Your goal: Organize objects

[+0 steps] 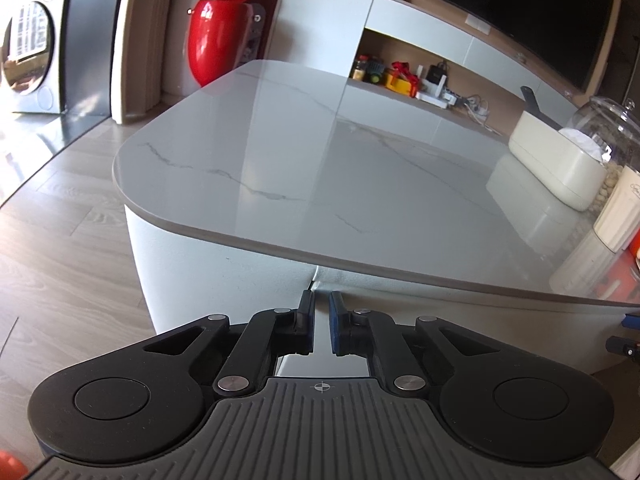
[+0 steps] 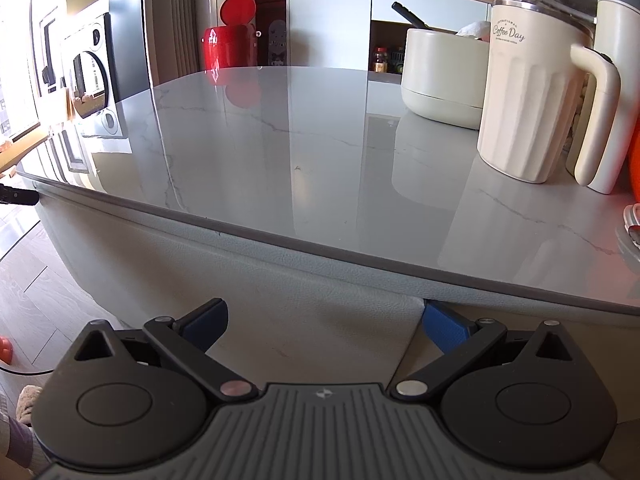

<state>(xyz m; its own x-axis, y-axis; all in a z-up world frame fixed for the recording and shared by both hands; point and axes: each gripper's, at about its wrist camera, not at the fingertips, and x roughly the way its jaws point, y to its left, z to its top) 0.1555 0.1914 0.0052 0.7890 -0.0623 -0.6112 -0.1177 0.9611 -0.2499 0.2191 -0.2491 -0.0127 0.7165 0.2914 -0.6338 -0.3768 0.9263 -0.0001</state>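
A cream ribbed "Coffee Day" tumbler (image 2: pixel 524 96) stands on the grey marble table (image 2: pixel 260 140) at the right, with a cream handled bottle (image 2: pixel 608 80) beside it and a cream oval container (image 2: pixel 440 76) with a black utensil behind. The container (image 1: pixel 556 160), a glass jar (image 1: pixel 608 124) and the tumbler (image 1: pixel 620 208) also show at the right of the left wrist view. My left gripper (image 1: pixel 321 300) is nearly shut and empty, held below the table's front edge (image 1: pixel 360 256). My right gripper (image 2: pixel 324 312) is open and empty, below the table edge.
An orange object (image 2: pixel 634 160) and a metal utensil (image 2: pixel 632 220) sit at the far right edge. A red bin (image 1: pixel 216 36) stands beyond the table's far end. A washing machine (image 1: pixel 28 40) is at the left. A shelf with toys (image 1: pixel 400 76) is behind.
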